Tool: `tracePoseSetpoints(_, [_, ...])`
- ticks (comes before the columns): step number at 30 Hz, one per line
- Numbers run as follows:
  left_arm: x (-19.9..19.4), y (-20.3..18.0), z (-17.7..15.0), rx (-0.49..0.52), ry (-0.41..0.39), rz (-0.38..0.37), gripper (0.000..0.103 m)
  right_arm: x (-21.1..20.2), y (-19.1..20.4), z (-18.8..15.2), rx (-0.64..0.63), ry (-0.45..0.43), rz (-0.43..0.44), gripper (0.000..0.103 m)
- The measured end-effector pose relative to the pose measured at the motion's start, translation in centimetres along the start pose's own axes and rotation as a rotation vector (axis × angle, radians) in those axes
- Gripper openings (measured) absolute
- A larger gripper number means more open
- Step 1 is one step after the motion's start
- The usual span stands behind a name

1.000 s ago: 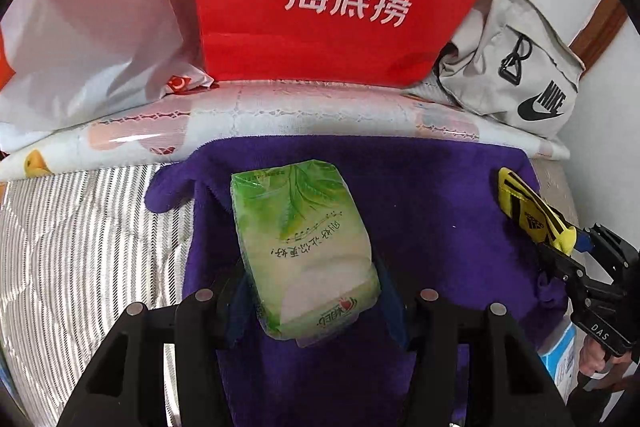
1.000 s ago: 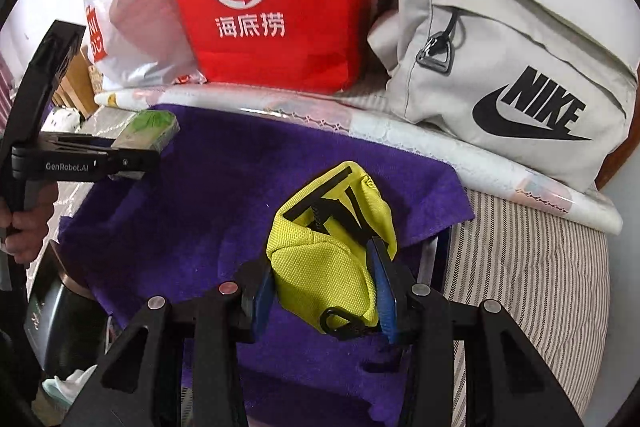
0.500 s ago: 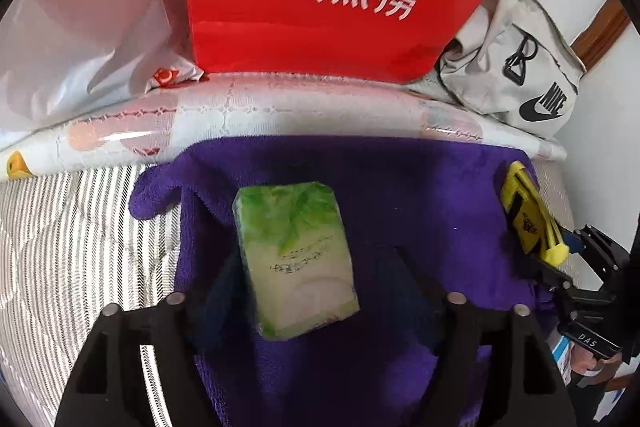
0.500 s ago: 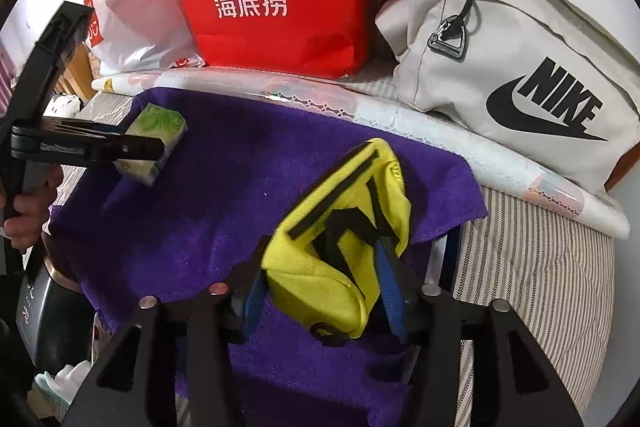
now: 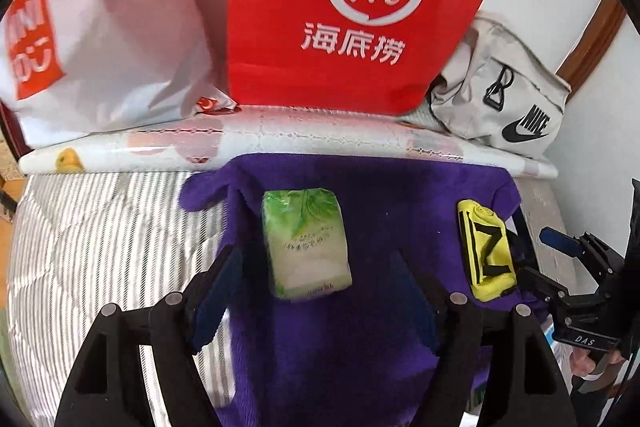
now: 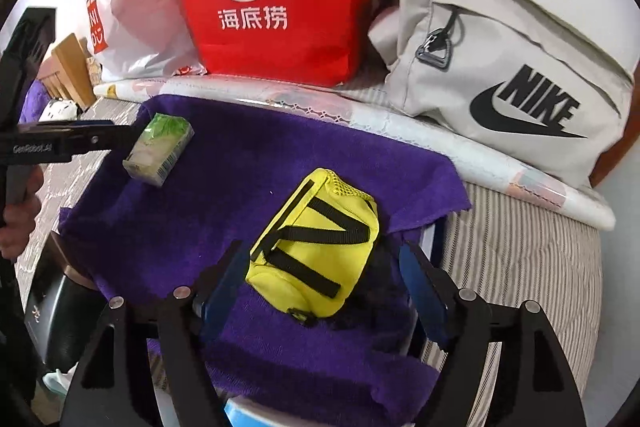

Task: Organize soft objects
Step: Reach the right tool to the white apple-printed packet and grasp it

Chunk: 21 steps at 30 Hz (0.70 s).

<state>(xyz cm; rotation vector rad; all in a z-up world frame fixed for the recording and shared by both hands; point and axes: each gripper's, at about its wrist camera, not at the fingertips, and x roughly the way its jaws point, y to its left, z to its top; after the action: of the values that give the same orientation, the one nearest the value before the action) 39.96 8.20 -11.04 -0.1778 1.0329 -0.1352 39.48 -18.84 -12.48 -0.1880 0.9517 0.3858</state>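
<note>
A green tissue pack (image 5: 306, 241) lies on the purple towel (image 5: 384, 195), between the spread fingers of my open left gripper (image 5: 316, 291). It also shows in the right wrist view (image 6: 160, 149), with the left gripper (image 6: 116, 141) beside it. A yellow pouch (image 6: 316, 247) with black straps lies on the towel (image 6: 240, 187) between the spread fingers of my open right gripper (image 6: 324, 279). The pouch also shows at the right of the left wrist view (image 5: 486, 257), with the right gripper (image 5: 560, 267) behind it.
A red paper bag (image 5: 352, 7), a white plastic bag (image 5: 104, 27) and a grey Nike bag (image 6: 512, 67) stand at the back on a rolled mat (image 5: 280, 139). Striped bedding (image 5: 100, 247) lies left of the towel, and right of it (image 6: 520, 259).
Both grippers have opened and let go. The tissue pack and the yellow pouch now lie on the towel. Both grippers have drawn back a little.
</note>
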Motion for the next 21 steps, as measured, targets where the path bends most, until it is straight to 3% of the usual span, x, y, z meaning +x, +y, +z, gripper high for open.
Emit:
tracePoseSetpoints(6, [-2.4,0.0,-2.0,-0.003,0.009,0.024,0.075,-2.6,0.5,-0.9,0.045,-0.032,-0.057,0.081])
tracePoseSetpoints(12, [-5.9,0.0,-5.2,-0.022,0.000,0.009,0.075,-6.4,0.9,-3.1,0.087,-0.103,0.014,0.081])
tracePoseSetpoints(18, [-9.3,-0.7,-9.5,-0.026,-0.026,-0.006,0.075,-9.5,2.7,-6.0,0.086,-0.103,0.023,0.081])
tracePoseSetpoints(21, [-10.8,-1.2,-11.9,-0.018,-0.040,-0.004,0.074,-10.3,3.5,-7.6,0.114,-0.090,0.079,0.081])
